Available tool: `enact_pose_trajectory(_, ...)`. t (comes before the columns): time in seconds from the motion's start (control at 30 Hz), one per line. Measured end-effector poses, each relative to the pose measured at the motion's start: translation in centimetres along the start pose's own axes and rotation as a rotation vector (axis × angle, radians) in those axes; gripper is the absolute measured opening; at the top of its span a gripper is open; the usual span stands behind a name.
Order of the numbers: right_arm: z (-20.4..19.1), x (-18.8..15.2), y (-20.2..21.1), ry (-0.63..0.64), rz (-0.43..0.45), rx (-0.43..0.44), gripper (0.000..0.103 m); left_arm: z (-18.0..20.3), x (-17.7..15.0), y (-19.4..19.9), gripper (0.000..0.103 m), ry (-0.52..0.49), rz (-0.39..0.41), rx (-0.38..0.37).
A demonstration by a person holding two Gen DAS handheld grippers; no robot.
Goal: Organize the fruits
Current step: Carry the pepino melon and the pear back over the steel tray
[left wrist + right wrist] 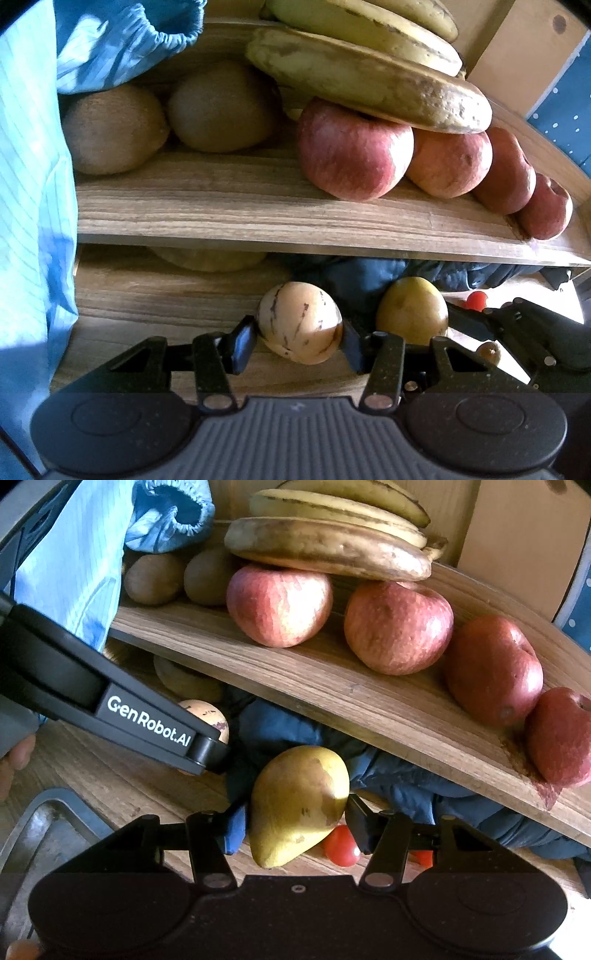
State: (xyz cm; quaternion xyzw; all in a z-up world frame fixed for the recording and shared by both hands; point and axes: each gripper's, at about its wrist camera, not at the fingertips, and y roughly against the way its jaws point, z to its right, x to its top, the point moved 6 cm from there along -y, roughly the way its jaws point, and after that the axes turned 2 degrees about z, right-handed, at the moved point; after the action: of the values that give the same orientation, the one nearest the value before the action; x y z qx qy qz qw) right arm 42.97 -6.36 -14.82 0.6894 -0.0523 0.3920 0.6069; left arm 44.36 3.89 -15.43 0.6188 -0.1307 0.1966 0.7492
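My left gripper [299,341] is shut on a cream pepino melon with purple streaks [299,321], held in front of the lower wooden shelf [155,295]. My right gripper [295,827] is shut on a yellow-green pear [295,805]; the pear also shows in the left wrist view [412,310]. The upper shelf [240,210] holds two kiwis [114,129], several red apples [351,147] and bananas [369,77] lying on the apples. The left gripper's body [110,701] crosses the right wrist view, with the melon [210,716] behind it.
A blue sleeve [33,184] fills the left side. Dark blue cloth [406,786] lies under the upper shelf. Red cherry tomatoes [341,845] sit below the pear. A metal tray [40,830] is at lower left. Another pale fruit [210,258] sits deep on the lower shelf.
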Motion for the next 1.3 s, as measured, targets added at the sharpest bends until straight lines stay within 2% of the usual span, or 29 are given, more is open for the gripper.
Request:
enact_pose_trajectory(0.63, -0.3, -0.6, 1.4, 0.005, 0.024, 0.016, 0.056, 0.4, -1.2, 1.1, 0.053, -0.011, -0.005, -0.002)
enact_pose_trajectory(1.0, -1.4, -0.3, 0.1, 0.035, 0.022, 0.023, 0.060, 0.5, -1.1, 0.9, 0.053, -0.008, -0.005, 0.004)
enact_pose_trajectory(1.3, -1.4, -0.8, 0.6, 0.042, 0.040, 0.020, 0.058, 0.7, -1.2, 1.4, 0.054, -0.007, 0.010, 0.010)
